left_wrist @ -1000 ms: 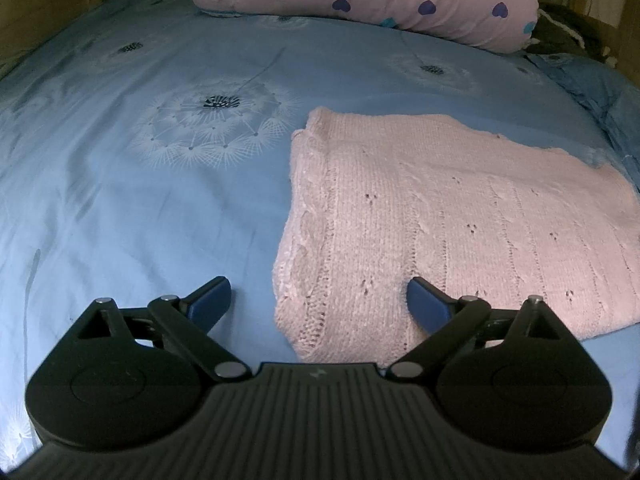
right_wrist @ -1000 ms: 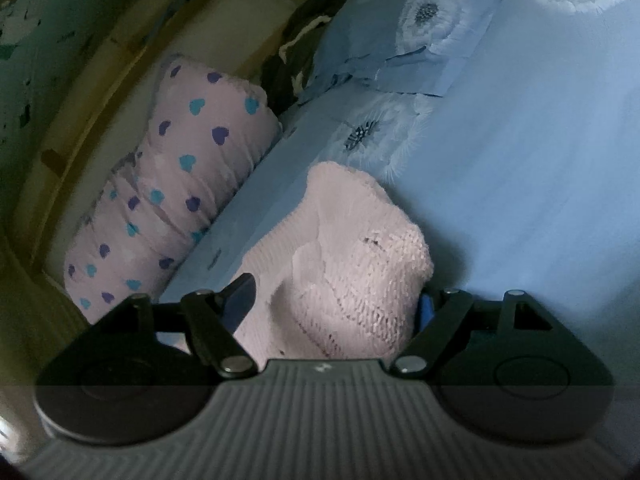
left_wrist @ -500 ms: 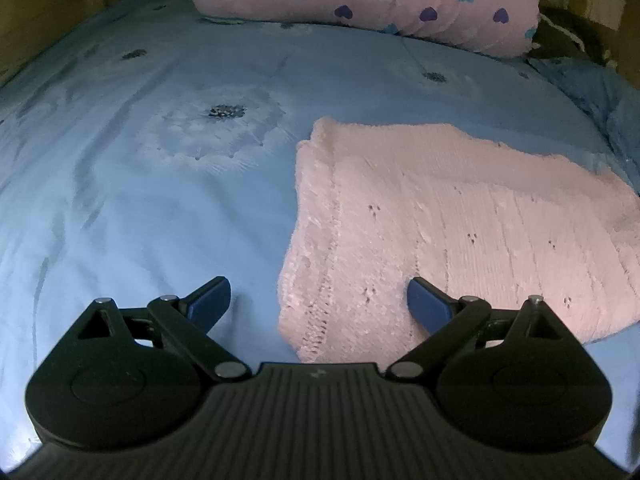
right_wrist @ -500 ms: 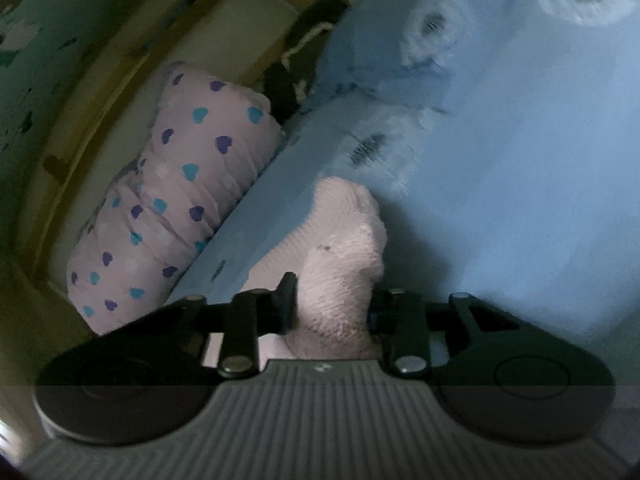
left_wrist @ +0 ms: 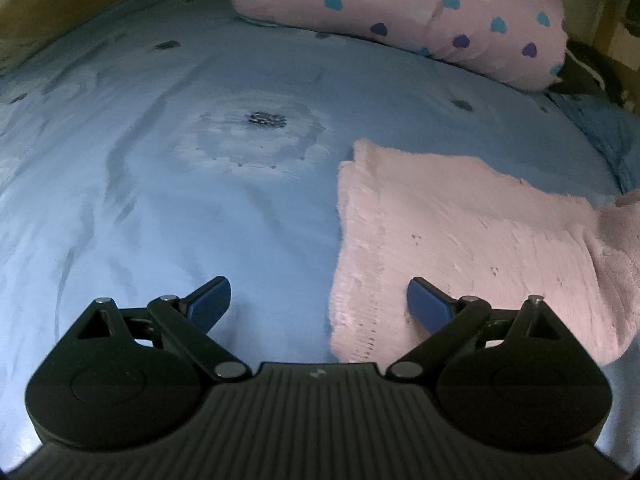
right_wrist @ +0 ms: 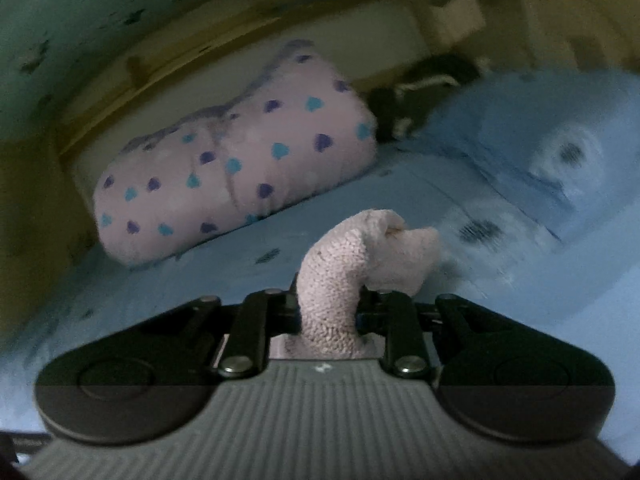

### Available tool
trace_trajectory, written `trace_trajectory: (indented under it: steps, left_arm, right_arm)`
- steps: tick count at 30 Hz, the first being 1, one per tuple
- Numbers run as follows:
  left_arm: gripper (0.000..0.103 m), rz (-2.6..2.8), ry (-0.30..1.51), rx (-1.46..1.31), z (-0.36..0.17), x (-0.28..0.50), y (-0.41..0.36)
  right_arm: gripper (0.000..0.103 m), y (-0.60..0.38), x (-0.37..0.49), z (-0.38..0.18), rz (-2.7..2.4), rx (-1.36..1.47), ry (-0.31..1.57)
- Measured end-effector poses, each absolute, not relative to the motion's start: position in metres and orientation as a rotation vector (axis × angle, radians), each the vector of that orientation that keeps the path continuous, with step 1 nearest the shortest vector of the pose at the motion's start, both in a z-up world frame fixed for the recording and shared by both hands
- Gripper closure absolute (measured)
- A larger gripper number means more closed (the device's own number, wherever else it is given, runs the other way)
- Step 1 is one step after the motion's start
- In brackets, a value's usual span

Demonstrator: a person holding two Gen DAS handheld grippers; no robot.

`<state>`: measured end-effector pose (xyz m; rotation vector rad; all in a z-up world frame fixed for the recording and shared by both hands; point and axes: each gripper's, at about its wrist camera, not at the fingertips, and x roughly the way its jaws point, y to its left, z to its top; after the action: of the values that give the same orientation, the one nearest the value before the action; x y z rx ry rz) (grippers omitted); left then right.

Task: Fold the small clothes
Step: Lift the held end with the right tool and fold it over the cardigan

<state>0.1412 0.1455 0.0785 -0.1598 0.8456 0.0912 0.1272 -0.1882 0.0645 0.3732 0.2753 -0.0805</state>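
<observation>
A pink knitted garment [left_wrist: 460,240] lies flat on the blue bed sheet [left_wrist: 160,160], its left edge folded double. My left gripper [left_wrist: 318,296] hovers open over the garment's near left corner; one fingertip [left_wrist: 424,304] is above the knit and the other above the sheet. In the right wrist view, my right gripper [right_wrist: 328,308] has its jaws closing on a bunched edge of the garment [right_wrist: 340,264], and the pads press it. That edge is lifted off the bed, and it shows as a raised fold [left_wrist: 624,232] at the right of the left wrist view.
A pink pillow with blue and purple hearts [left_wrist: 400,8] lies along the head of the bed, also in the right wrist view [right_wrist: 240,168]. Behind it stands a wooden bed frame [right_wrist: 200,60]. Dark clothing [right_wrist: 420,84] and a blue dandelion-print pillow [right_wrist: 540,132] sit at the far right corner.
My right gripper went from open around the garment's edge to pinching it, then rose and rolled, lifting the knit. My left gripper drifted slightly and stayed open.
</observation>
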Motion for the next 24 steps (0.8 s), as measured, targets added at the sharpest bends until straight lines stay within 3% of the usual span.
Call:
trace_trajectory:
  steps: [8, 13, 19, 24]
  left_arm:
    - [0.006, 0.163, 0.810, -0.190, 0.088, 0.136, 0.164]
    - [0.006, 0.192, 0.795, -0.169, 0.092, 0.134, 0.171]
    - [0.006, 0.213, 0.780, -0.170, 0.094, 0.127, 0.183]
    - [0.006, 0.233, 0.780, -0.201, 0.095, 0.126, 0.195]
  right_arm:
    - [0.081, -0.107, 0.146, 0.097, 0.088, 0.112, 0.261]
    - [0.082, -0.046, 0.153, 0.077, 0.255, -0.029, 0.334]
    - [0.083, -0.023, 0.155, 0.030, 0.322, -0.040, 0.459]
    - [0.083, -0.033, 0.161, 0.038, 0.310, 0.071, 0.447]
